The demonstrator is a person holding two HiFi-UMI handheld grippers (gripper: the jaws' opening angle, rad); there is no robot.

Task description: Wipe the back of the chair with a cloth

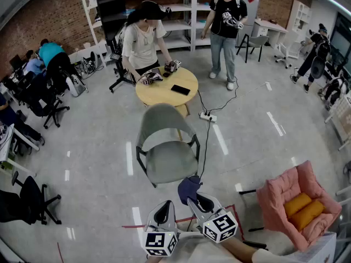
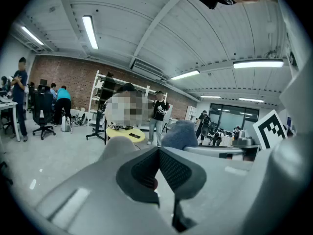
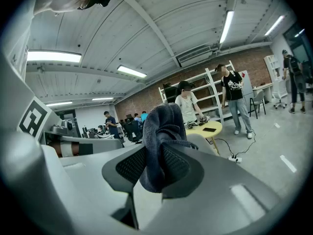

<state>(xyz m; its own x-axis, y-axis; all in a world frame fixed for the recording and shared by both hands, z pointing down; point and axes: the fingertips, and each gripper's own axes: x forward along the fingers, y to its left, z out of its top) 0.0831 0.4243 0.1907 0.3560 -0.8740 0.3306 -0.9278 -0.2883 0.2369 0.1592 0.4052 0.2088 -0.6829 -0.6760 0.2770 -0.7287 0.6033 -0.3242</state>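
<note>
A grey-green chair (image 1: 164,133) stands on the floor ahead of me, its rounded back (image 1: 162,123) turned toward me. My right gripper (image 1: 193,199) is shut on a dark blue cloth (image 1: 188,188), which bunches up above its jaws (image 3: 160,136). That gripper is held low, short of the chair and apart from it. Beside it, my left gripper (image 1: 164,210) is shut with nothing between its pads (image 2: 157,166). In the left gripper view the cloth (image 2: 179,134) and the top of the chair (image 2: 117,146) show beyond the jaws.
A round yellow table (image 1: 166,87) stands behind the chair, with a person (image 1: 143,40) working at it and another (image 1: 225,26) standing by. A power strip (image 1: 207,116) and its cable lie on the floor. A pink seat with orange cushions (image 1: 296,204) is at my right.
</note>
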